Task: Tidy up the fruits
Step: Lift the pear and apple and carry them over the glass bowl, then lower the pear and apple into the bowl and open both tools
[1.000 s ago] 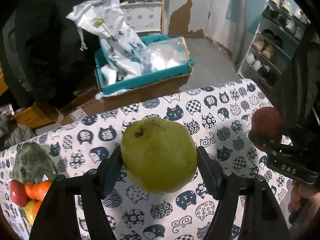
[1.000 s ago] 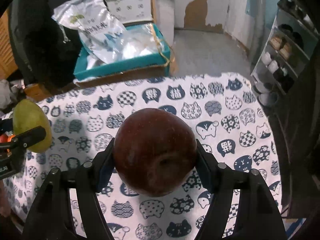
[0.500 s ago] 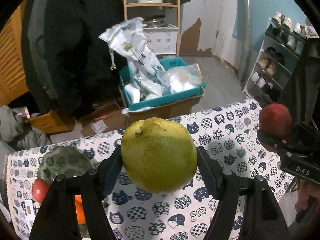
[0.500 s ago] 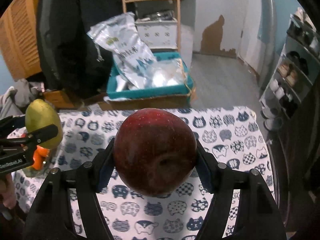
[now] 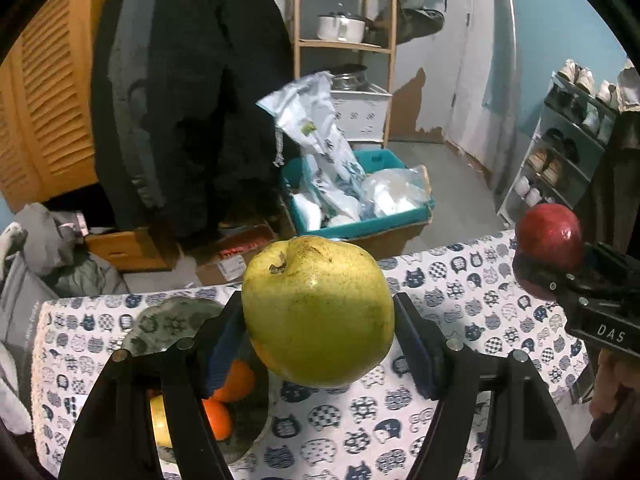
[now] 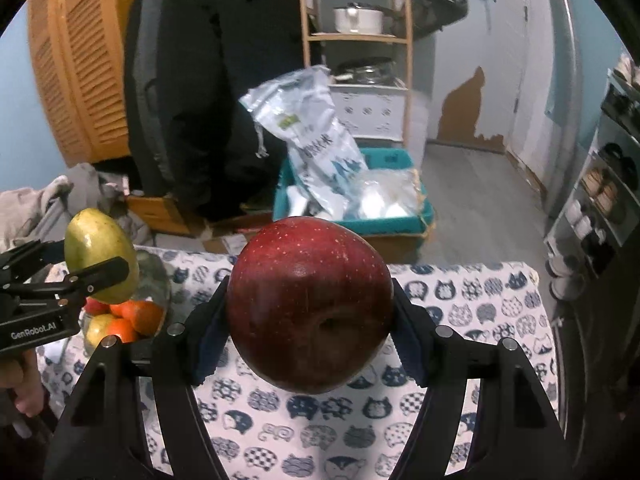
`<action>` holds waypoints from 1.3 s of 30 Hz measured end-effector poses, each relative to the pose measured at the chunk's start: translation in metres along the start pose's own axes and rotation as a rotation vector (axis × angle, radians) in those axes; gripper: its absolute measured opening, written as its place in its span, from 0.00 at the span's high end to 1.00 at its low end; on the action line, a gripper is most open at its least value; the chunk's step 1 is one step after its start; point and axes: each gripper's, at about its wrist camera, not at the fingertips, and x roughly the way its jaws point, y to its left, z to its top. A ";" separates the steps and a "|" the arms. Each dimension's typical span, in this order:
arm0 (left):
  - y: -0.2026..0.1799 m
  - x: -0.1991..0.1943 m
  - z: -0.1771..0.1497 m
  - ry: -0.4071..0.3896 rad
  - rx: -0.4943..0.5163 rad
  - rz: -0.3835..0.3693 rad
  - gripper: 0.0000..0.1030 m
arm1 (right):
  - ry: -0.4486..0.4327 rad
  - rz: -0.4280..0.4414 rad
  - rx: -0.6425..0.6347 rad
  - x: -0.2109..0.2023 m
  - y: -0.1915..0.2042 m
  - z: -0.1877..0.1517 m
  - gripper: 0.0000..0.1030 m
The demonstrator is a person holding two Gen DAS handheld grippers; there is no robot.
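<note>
My left gripper [image 5: 318, 332] is shut on a green pear [image 5: 318, 310], held in the air above the table. My right gripper [image 6: 310, 318] is shut on a dark red apple [image 6: 310, 304], also lifted clear of the table. Each view catches the other hand's fruit: the apple [image 5: 548, 236] at the far right, the pear [image 6: 100, 256] at the far left. A grey-green bowl [image 5: 168, 320] stands at the table's left end and holds oranges [image 5: 236, 380], a yellow fruit and a red one [image 6: 96, 306]. The left gripper's fingers partly hide the bowl.
The table wears a white cloth with cat faces [image 6: 460, 312]. Beyond its far edge, on the floor, are a teal box [image 5: 376, 222] with plastic bags, cardboard boxes and a dark coat. A shoe rack [image 5: 560, 168] stands at the right, a wooden shelf [image 6: 356, 36] behind.
Both grippers have risen with their fruit and tilted up, so more of the room shows. The bowl has come further into the left wrist view, beneath the pear.
</note>
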 end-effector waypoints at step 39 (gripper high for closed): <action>0.173 0.044 -0.067 0.133 -0.203 0.174 0.28 | 0.155 0.267 -0.130 0.124 0.185 0.015 0.30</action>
